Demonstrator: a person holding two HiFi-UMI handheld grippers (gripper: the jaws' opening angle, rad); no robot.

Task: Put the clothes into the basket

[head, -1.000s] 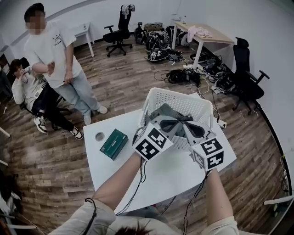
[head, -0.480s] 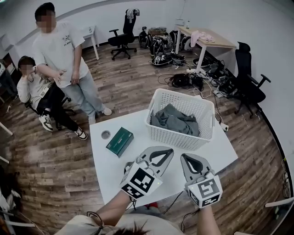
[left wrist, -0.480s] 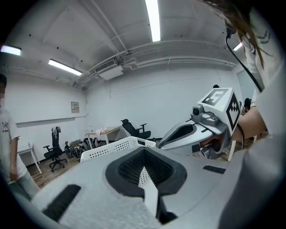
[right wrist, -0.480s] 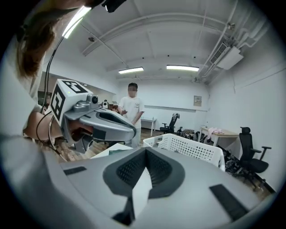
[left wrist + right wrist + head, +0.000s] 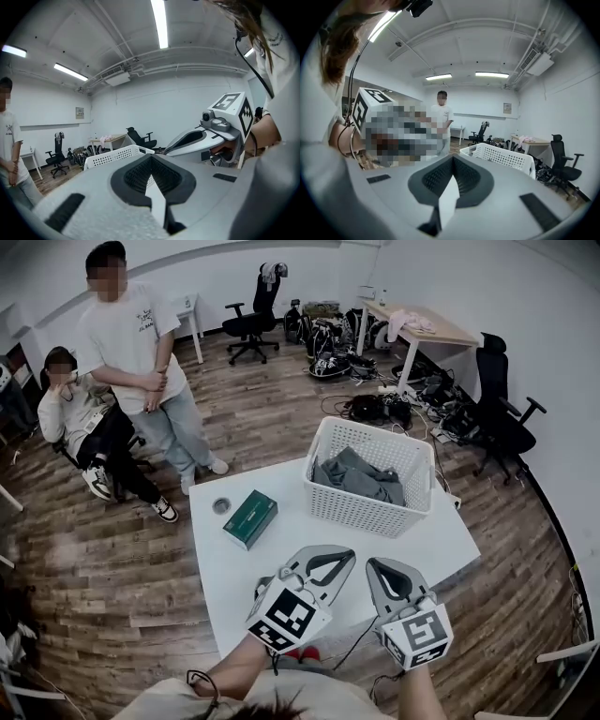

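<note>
A white perforated basket (image 5: 424, 476) stands on the far right part of the white table (image 5: 281, 568). Crumpled grey clothes (image 5: 358, 477) lie inside it. My left gripper (image 5: 339, 554) hovers over the table's near edge, shut and empty. Beside it my right gripper (image 5: 378, 565) is also shut with nothing in it. Both are well short of the basket and point toward it. The basket's rim shows in the left gripper view (image 5: 117, 154) and in the right gripper view (image 5: 499, 157). My left gripper's jaws (image 5: 151, 164) and my right gripper's jaws (image 5: 452, 161) meet tip to tip.
A green box (image 5: 249, 518) and a roll of tape (image 5: 221, 505) lie on the table's left part. One person stands (image 5: 141, 362) and another sits (image 5: 80, 423) beyond the table at the left. Office chairs (image 5: 502, 418), a desk (image 5: 417, 329) and cables (image 5: 375, 404) crowd the far floor.
Both grippers have drawn back from over the basket to the table's near edge, leaving the grey clothes inside. They stay shut throughout.
</note>
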